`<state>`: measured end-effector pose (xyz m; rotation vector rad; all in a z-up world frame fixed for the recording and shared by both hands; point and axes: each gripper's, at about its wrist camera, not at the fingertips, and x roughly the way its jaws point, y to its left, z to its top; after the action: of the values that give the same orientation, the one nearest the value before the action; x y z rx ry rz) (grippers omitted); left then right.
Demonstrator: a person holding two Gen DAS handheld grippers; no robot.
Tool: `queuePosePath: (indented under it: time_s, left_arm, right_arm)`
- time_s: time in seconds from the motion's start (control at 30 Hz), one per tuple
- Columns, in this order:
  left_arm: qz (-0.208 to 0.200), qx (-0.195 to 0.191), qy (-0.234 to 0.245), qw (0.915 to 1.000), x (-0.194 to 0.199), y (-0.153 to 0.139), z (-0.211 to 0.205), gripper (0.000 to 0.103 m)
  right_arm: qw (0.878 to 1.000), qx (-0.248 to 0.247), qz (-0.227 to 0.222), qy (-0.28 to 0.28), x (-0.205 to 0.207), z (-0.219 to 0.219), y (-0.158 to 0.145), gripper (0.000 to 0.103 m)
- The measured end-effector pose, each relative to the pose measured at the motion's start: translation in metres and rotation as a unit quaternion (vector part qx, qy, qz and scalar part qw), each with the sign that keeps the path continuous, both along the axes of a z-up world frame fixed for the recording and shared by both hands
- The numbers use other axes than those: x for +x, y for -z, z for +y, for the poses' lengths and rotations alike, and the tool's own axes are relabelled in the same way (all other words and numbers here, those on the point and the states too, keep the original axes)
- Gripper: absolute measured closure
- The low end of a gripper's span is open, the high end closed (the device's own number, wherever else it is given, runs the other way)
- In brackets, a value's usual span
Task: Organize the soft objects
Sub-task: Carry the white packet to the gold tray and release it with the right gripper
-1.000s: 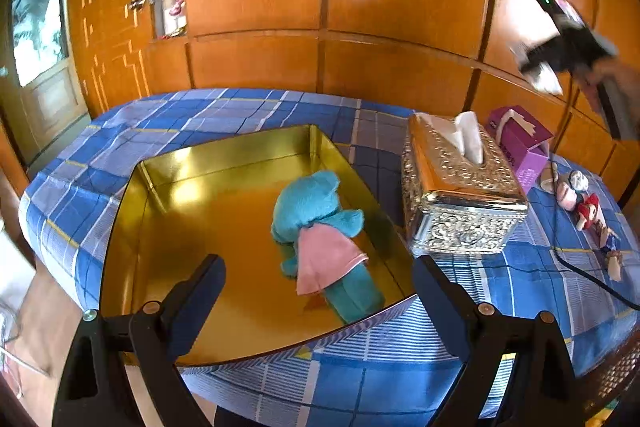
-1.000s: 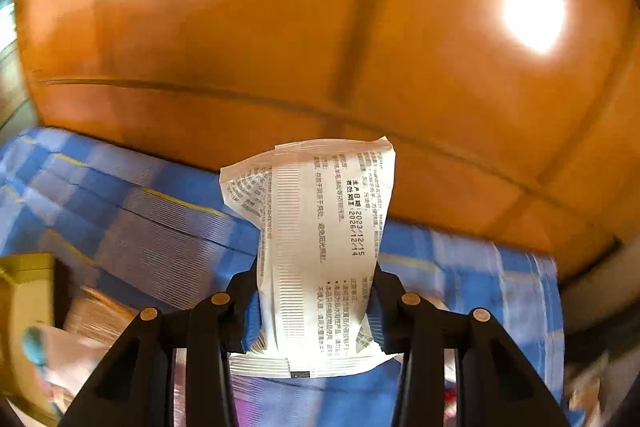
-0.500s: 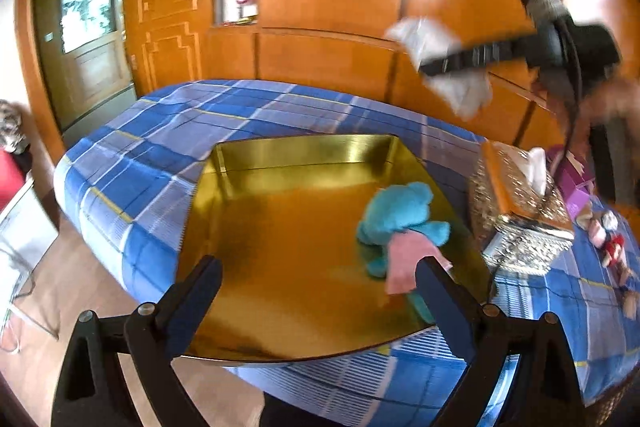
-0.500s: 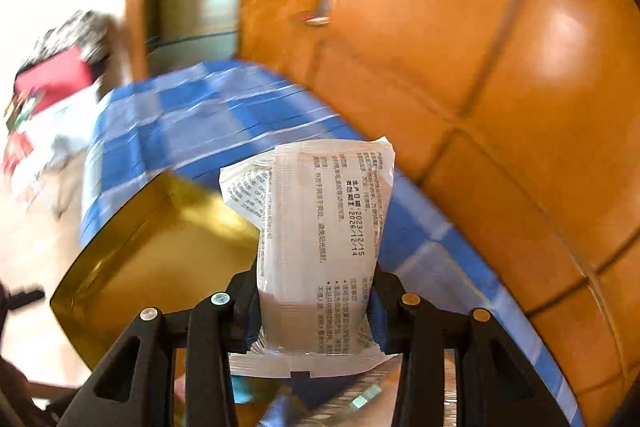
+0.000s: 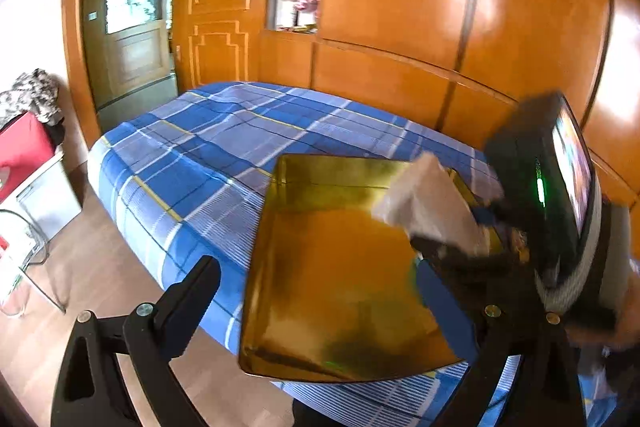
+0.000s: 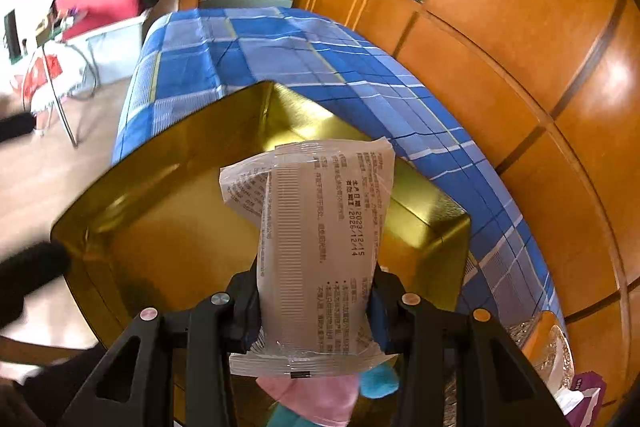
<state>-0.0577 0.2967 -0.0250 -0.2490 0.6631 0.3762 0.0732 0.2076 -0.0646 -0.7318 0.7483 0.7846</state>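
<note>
A soft white pack (image 6: 316,251) is held over the gold tray (image 6: 168,163).

The pack could be dropped on the plush toy (image 6: 316,403) or squashed if the right gripper (image 6: 312,311), pinching its lower half, is squeezed harder. It is crinkly plastic with printed words and is held upright. The left gripper (image 5: 320,291) is spread wide, with nothing held, near the tray on the blue checked bench (image 5: 192,155).
</note>
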Motion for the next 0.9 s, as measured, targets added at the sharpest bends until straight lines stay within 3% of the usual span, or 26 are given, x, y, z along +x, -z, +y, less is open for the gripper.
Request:
queuePosePath:
  time_s: [0.47, 0.9]
  left_arm:
    - [-0.012, -0.002, -0.066, 0.9977, -0.010, -0.004, 0.038, 0.002]
    - [-0.019, 0.000, -0.071, 0.9973, -0.012, -0.008, 0.038, 0.002]
  right_arm:
    - [1.000, 0.007, -0.018, 0.020, -0.027, -0.005, 0.005, 0.057]
    - [0.991, 0.070, -0.083, 0.079, -0.039, -0.024, -0.044, 0.046]
